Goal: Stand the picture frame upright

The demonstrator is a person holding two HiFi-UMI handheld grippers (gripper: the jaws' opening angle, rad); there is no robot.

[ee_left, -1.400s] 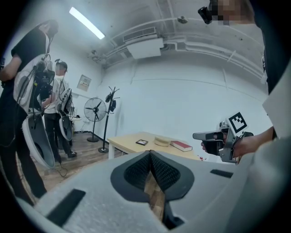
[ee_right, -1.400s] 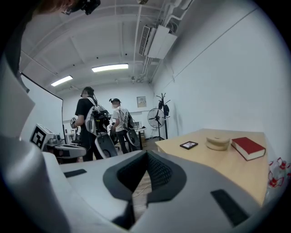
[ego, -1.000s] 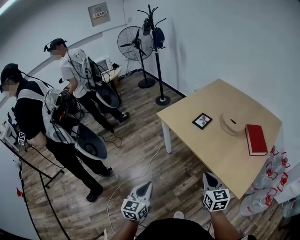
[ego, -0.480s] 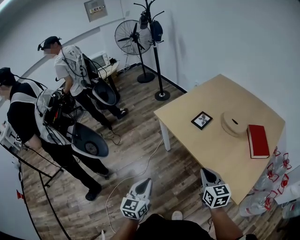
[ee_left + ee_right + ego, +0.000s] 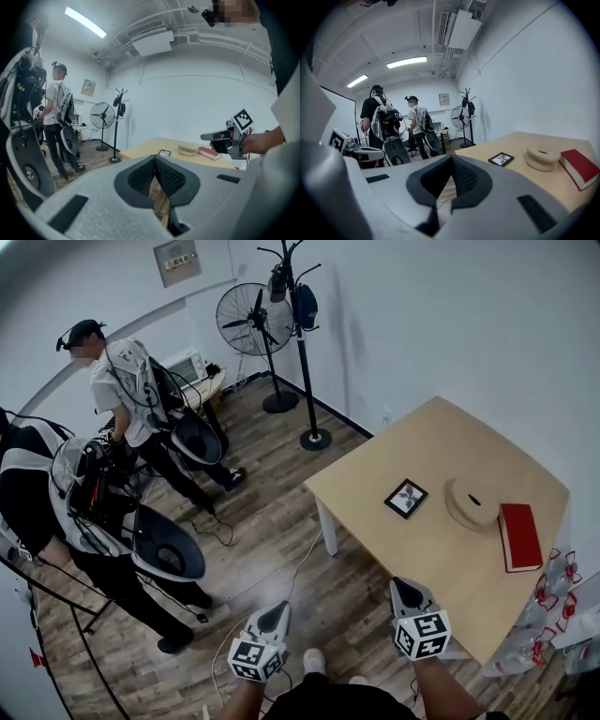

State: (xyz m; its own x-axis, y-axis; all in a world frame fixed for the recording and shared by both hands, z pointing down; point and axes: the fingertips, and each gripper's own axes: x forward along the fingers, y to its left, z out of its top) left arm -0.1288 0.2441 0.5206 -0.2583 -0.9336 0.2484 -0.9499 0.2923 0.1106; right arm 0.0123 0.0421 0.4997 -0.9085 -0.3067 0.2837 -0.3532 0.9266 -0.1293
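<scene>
On the tabletop [image 5: 441, 554], picture frame [image 5: 406, 498] lies flat, near a tan ring [image 5: 472, 503]. My left claw [image 5: 277, 610] and right claw [image 5: 401, 587]: both pinched closed, empty, over the floor.

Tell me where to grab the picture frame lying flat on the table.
Probably the near edge of the picture frame, approached from the near side of the table: it lies flat, face up, so only its thin border can be pinched.
</scene>
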